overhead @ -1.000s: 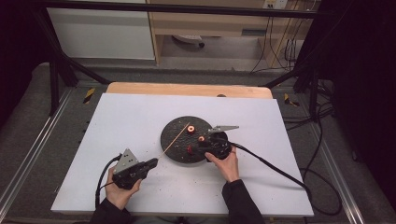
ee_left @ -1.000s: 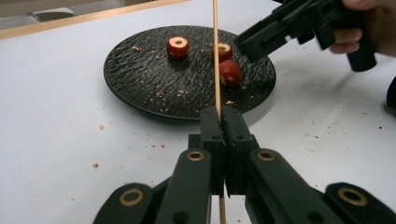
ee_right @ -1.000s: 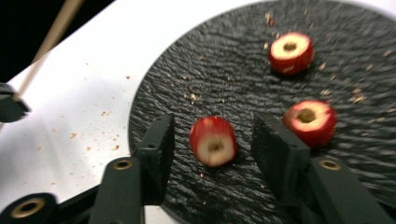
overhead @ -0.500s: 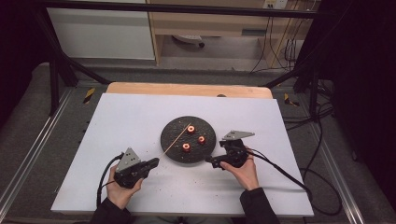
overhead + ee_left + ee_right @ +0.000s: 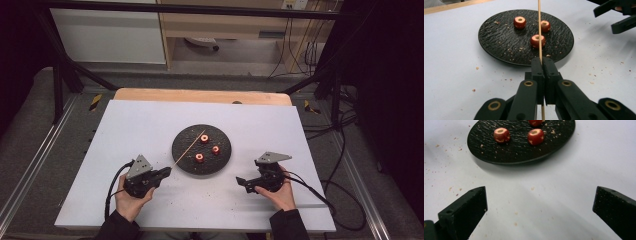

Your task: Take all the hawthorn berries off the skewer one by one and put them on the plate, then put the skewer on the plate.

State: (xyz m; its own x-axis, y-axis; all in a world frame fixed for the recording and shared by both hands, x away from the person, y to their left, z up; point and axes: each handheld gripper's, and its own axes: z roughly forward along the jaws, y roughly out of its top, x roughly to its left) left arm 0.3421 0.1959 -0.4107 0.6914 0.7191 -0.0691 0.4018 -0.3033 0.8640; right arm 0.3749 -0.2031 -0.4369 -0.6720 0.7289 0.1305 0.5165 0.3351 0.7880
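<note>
- Left gripper: held in the person's left hand at the near left of the table; jaws clamped tight on the near end of a thin wooden skewer.
- Wooden skewer: runs from the left gripper up and to the right, slanting over the black plate; in the left gripper view it passes above one of the fruit pieces. Whether its far tip touches the plate I cannot tell.
- Black plate: round, rough-textured, near the middle of the white table, scattered with pale crumbs.
- Three red fruit pieces: cored, with pale centres, lying apart from one another on the plate.
- Right gripper: held in the person's right hand at the near right, well apart from the plate; its jaws have just been opening and now stand wide with nothing but bare table between them, as the right gripper view shows.
- Crumbs: strewn on the table near the plate.
</note>
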